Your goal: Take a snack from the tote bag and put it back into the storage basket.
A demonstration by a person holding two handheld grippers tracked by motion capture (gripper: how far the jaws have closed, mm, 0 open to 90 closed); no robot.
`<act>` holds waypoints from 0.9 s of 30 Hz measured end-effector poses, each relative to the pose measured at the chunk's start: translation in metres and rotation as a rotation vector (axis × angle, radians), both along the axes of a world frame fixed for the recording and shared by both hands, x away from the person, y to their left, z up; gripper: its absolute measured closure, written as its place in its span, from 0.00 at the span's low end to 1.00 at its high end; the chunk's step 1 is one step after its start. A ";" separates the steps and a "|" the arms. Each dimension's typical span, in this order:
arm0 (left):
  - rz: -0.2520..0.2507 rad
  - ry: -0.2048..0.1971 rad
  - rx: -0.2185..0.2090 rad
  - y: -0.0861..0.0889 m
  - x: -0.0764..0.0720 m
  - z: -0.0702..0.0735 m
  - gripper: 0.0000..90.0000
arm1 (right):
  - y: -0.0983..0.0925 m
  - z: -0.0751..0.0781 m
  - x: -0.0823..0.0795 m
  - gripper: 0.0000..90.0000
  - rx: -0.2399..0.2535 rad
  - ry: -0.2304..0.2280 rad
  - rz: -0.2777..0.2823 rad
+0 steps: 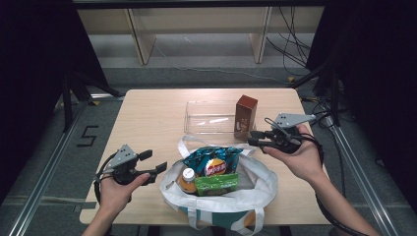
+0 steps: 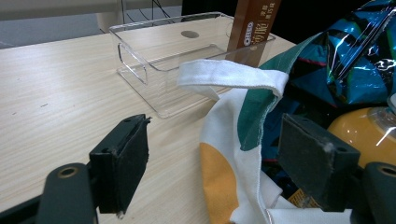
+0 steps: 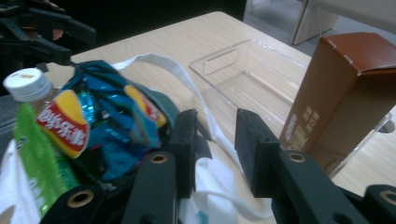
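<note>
Bag at the table's near edge, with chips, bottle and packet inside. Behind it a tray, a box standing in its right end.

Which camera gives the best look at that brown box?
The right gripper view: the brown box stands close and upright in the clear tray, its top and print plain. The high view shows the whole box, but small. The left gripper view catches a strip of its front.
</note>
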State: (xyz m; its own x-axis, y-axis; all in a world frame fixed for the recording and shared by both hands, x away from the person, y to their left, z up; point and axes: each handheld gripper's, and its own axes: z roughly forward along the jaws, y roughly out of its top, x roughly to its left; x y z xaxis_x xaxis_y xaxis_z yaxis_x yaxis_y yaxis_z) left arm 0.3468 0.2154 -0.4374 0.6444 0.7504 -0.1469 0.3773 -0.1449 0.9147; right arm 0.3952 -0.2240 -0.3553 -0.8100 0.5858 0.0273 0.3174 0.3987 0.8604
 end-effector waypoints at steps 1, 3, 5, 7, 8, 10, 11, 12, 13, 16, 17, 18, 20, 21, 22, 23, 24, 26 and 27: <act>-0.004 -0.004 -0.006 0.000 0.000 0.000 0.27 | -0.002 0.001 -0.002 0.76 -0.009 0.010 0.006; -0.005 -0.007 -0.005 0.000 0.000 0.000 0.27 | -0.002 0.000 -0.008 0.75 0.000 0.009 0.014; -0.004 -0.005 -0.008 0.000 0.000 0.000 0.27 | -0.003 0.000 -0.013 0.75 -0.001 0.013 0.026; 0.002 -0.002 0.000 0.000 0.000 0.000 0.27 | -0.004 -0.001 -0.016 0.73 0.012 0.019 0.052; 0.001 -0.001 0.001 0.000 0.000 0.000 0.27 | -0.003 -0.002 -0.019 0.73 0.027 0.018 0.047; 0.000 -0.004 -0.004 -0.001 0.000 0.000 0.27 | -0.003 -0.003 -0.021 0.71 0.009 0.019 0.062; 0.004 0.002 -0.013 -0.001 0.000 0.000 0.27 | -0.002 -0.005 -0.023 0.70 0.021 0.031 0.052; 0.008 0.004 -0.006 -0.001 -0.001 0.000 0.27 | -0.003 -0.005 -0.021 0.69 0.012 0.017 0.074; 0.007 0.004 -0.009 -0.001 0.000 0.000 0.27 | -0.002 -0.006 -0.023 0.68 0.019 0.030 0.064; -0.002 -0.006 -0.011 0.000 0.001 0.000 0.27 | -0.001 -0.008 -0.026 0.65 0.033 0.036 0.073; 0.001 -0.006 -0.015 0.000 0.001 0.000 0.27 | -0.001 -0.008 -0.026 0.64 0.035 0.020 0.082; 0.006 -0.002 -0.006 0.001 0.001 0.001 0.27 | 0.000 -0.008 -0.028 0.63 0.050 0.040 0.087; 0.004 -0.006 -0.006 0.000 0.003 0.001 0.27 | 0.000 -0.006 -0.027 0.60 0.054 0.013 0.098; 0.006 -0.005 -0.007 -0.001 0.003 0.001 0.27 | 0.000 -0.004 -0.028 0.58 0.043 0.030 0.112; 0.009 0.000 -0.012 -0.002 0.003 0.001 0.27 | 0.000 -0.003 -0.028 0.57 0.043 0.029 0.118; 0.002 -0.006 -0.005 -0.002 0.003 0.001 0.27 | 0.000 -0.002 -0.026 0.56 0.043 -0.005 0.128; 0.001 -0.006 -0.005 -0.003 0.003 0.001 0.27 | 0.002 -0.002 -0.028 0.56 0.059 -0.010 0.117; 0.002 0.000 -0.002 -0.003 0.002 0.001 0.27 | 0.002 0.002 -0.027 0.55 0.046 -0.010 0.144; 0.005 0.001 -0.010 -0.004 0.002 0.001 0.27 | 0.003 0.003 -0.028 0.54 0.052 -0.007 0.140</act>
State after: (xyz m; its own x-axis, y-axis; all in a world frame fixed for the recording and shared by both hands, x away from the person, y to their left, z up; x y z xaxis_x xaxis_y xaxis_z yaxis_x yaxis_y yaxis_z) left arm 0.3493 0.2118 -0.4368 0.6406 0.7521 -0.1550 0.3789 -0.1341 0.9157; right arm 0.3674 -0.2210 -0.3527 -0.8841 0.4647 0.0483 0.2552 0.3937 0.8831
